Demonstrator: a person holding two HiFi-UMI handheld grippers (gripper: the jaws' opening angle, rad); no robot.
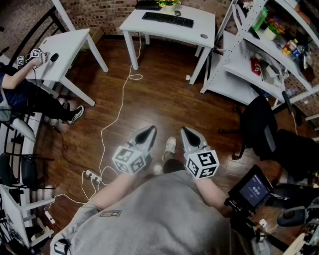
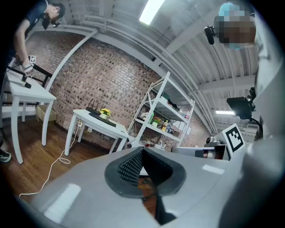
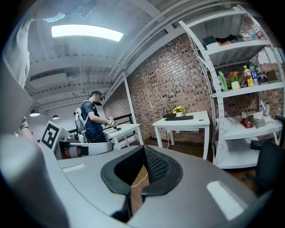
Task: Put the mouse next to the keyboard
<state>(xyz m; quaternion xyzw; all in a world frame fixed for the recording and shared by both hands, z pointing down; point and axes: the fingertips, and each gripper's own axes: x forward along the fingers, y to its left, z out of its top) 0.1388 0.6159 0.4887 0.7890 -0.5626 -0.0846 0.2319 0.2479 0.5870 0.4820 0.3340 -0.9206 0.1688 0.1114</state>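
A white table (image 1: 149,26) stands far ahead across the wooden floor. On it lies a black keyboard (image 1: 167,19) (image 3: 183,118). A small grey oval that looks like the mouse (image 1: 203,36) sits near the table's front right corner, apart from the keyboard. Another small rounded object (image 1: 177,13) lies just behind the keyboard, beside a plant pot (image 2: 104,112). My left gripper (image 1: 151,129) (image 2: 142,150) and right gripper (image 1: 184,130) (image 3: 143,147) hang side by side at waist height, far from the table. Both are shut with nothing between the pads.
A second white table (image 1: 65,45) stands at the left, where a person works with grippers. White shelving (image 1: 264,55) fills the right side. A black chair (image 1: 259,124) and a small monitor (image 1: 251,191) are at my right. A white cable (image 1: 117,114) and power strip (image 1: 90,175) lie on the floor.
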